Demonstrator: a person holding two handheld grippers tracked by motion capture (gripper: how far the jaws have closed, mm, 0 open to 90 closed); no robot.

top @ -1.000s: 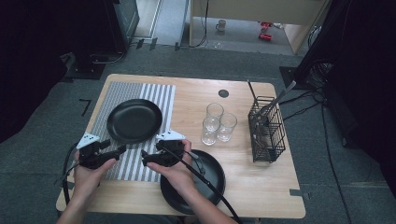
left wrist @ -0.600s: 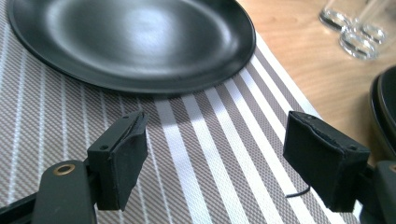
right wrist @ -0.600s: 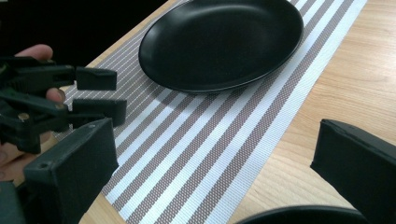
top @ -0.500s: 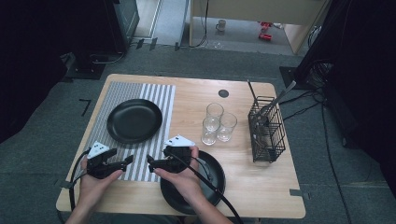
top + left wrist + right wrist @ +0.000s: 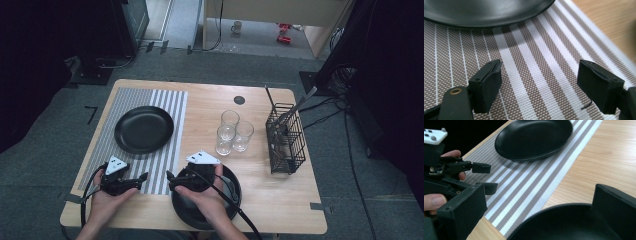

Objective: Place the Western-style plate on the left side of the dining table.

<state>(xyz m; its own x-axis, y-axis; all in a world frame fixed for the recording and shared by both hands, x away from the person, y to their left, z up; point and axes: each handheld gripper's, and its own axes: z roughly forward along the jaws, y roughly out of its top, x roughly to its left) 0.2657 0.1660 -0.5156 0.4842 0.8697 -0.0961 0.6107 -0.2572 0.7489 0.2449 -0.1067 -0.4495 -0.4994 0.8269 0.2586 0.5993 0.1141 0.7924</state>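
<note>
A black plate (image 5: 144, 129) lies on the striped placemat (image 5: 165, 107); it also shows in the left gripper view (image 5: 484, 12) and the right gripper view (image 5: 534, 138). A second black plate (image 5: 230, 200) sits at the table's near edge (image 5: 564, 225). My left gripper (image 5: 142, 178) hovers low over the placemat (image 5: 529, 57), short of the first plate, jaws open and empty (image 5: 539, 85). My right gripper (image 5: 171, 179) points left over the near plate's left rim, open, nothing pinched (image 5: 539, 215). The left gripper (image 5: 482, 176) shows there too.
Three clear glasses (image 5: 231, 132) stand together at mid-table. A black wire basket (image 5: 286, 140) with a utensil in it stands at the right. A round dark cap (image 5: 239, 100) is set in the tabletop at the back. Cables trail off the near edge.
Both hands have drawn back toward the near edge and slightly right. The left gripper has sunk closer to the placemat, away from the plate on it.
</note>
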